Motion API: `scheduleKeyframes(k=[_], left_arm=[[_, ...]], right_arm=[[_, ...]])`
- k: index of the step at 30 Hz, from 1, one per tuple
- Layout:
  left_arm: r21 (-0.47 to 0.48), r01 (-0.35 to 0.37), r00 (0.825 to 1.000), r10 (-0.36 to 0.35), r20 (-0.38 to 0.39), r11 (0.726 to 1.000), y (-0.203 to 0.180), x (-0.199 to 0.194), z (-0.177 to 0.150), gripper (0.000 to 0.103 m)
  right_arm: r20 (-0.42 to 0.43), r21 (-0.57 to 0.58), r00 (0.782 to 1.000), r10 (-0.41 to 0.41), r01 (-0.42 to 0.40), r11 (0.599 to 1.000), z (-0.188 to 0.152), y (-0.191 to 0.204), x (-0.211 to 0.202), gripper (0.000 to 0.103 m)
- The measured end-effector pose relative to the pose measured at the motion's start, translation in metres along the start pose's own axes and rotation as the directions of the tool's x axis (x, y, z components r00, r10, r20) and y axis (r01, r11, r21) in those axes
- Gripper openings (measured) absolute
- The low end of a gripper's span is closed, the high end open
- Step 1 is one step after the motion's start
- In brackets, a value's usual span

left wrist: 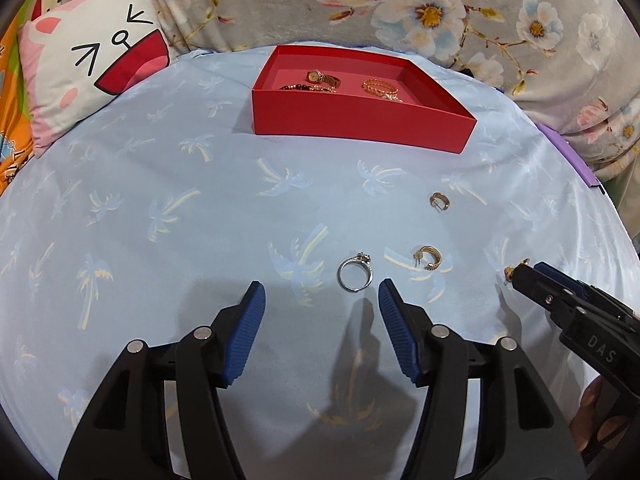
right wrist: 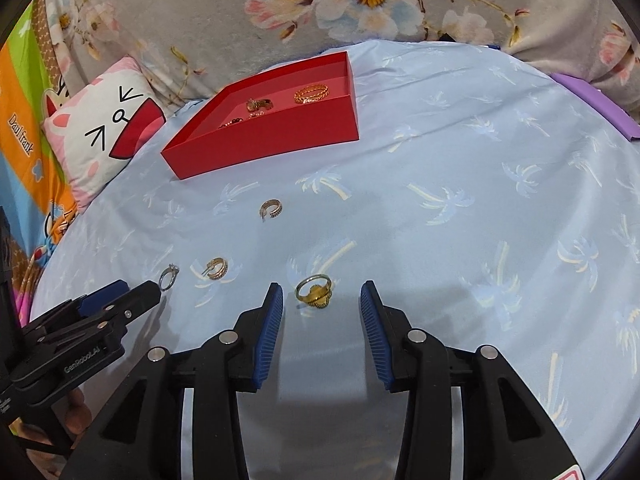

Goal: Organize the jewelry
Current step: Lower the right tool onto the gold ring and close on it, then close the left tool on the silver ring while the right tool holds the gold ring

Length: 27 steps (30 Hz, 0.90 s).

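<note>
Left wrist view: left gripper (left wrist: 322,294) spread wide and empty, poised low over the bed (left wrist: 160,208), silver ring (left wrist: 355,272) lying flat on the sheet just ahead of the gap between the blue pads (left wrist: 250,332); alignment suggestive of a pinch about to be set up. Two gold hoop earrings (left wrist: 429,258) (left wrist: 440,201) loose on the sheet to the right of the ring, well apart from each other. Red box (left wrist: 360,120) farther back, open-topped, already holding a gold watch (left wrist: 322,77), a dark beaded bracelet (left wrist: 298,87) and a gold chain bracelet (left wrist: 380,88); evidently the collecting place, set within reach of both arms. Pillow (left wrist: 92,68) with a cartoon face at far left, floral blanket (left wrist: 400,8) behind.

Right wrist view: right gripper (right wrist: 322,300) likewise parted wide, nothing held, gold ring (right wrist: 314,290) with a broad dark-gold face resting on the sheet between and just beyond the fingertips. Tips seen from the left side appear narrow only because viewed edge-on.

Judgement: sorting partly done, four small pieces left outside the box. Thin bands on soft fabric likely to tip or sink under pad pressure; low, level closure advisable.
</note>
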<state>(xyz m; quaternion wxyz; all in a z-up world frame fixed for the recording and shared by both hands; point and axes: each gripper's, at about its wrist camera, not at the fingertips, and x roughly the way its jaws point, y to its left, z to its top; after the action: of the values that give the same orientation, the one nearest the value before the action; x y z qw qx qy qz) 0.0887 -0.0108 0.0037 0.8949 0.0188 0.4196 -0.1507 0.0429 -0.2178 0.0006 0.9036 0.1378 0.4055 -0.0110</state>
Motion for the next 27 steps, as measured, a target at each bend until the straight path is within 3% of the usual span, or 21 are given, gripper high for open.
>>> scheduleKeyframes(k=[4, 8, 23, 27], left_arm=[[0.002, 0.005, 1.0, -0.005, -0.006, 1.0, 0.0, 0.001, 0.0, 0.057], [0.006, 0.005, 1.0, -0.005, -0.006, 1.0, -0.001, 0.002, 0.001, 0.057], [0.045, -0.01, 1.0, 0.011, -0.015, 0.999, -0.01, 0.012, 0.008, 0.057], [0.06, -0.027, 1.0, 0.028, -0.014, 0.998, -0.013, 0.016, 0.012, 0.05]], right_arm=[[-0.005, -0.003, 1.0, 0.001, -0.001, 1.0, 0.003, 0.002, 0.005, 0.037], [-0.017, 0.005, 1.0, 0.01, -0.01, 1.0, 0.004, 0.0, 0.007, 0.017], [0.011, 0.013, 1.0, 0.019, -0.019, 1.0, 0.002, 0.0, 0.0, 0.017], [0.012, 0.021, 1.0, 0.022, -0.022, 1.0, 0.002, -0.002, 0.0, 0.017]])
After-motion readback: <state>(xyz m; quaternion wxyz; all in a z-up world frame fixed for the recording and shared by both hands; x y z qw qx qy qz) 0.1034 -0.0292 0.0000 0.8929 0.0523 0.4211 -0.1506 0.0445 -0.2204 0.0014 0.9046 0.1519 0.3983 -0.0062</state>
